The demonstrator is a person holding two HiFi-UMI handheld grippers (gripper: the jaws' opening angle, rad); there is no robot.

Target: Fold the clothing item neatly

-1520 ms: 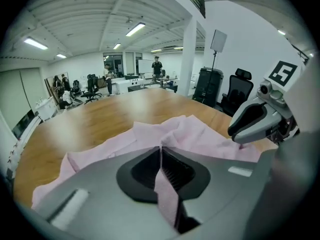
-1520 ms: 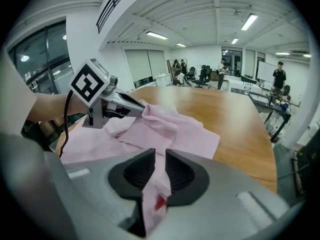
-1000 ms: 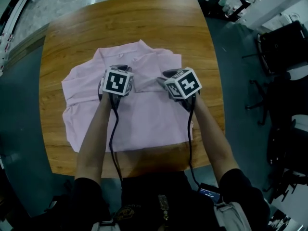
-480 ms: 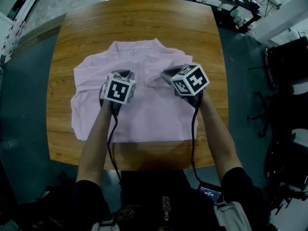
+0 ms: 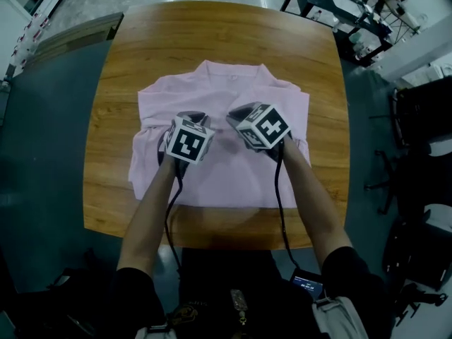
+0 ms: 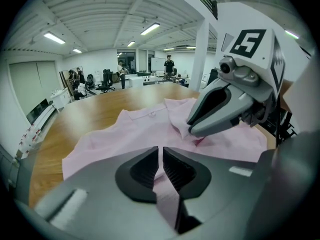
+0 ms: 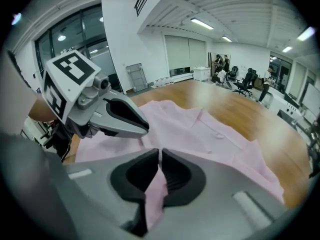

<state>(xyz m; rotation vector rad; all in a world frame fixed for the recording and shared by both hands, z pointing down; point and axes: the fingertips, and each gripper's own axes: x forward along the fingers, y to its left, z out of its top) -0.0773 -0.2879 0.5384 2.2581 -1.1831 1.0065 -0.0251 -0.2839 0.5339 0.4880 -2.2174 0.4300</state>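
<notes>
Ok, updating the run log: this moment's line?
left gripper: shut on pink fabric shirt | right gripper: just closed on it | surface: wooden table

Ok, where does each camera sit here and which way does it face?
Head view: on the person's head, facing steeply down at the pink shirt on the table; both forearms show.
Left gripper view: rides the left tool, looking along jaws pinching shirt; right tool alongside.
Right gripper view: rides the right tool, jaws just closed on shirt; left tool alongside.
Shared: all three show the shirt.

Head view dim; gripper views bright, fisheye, edges blurred.
</notes>
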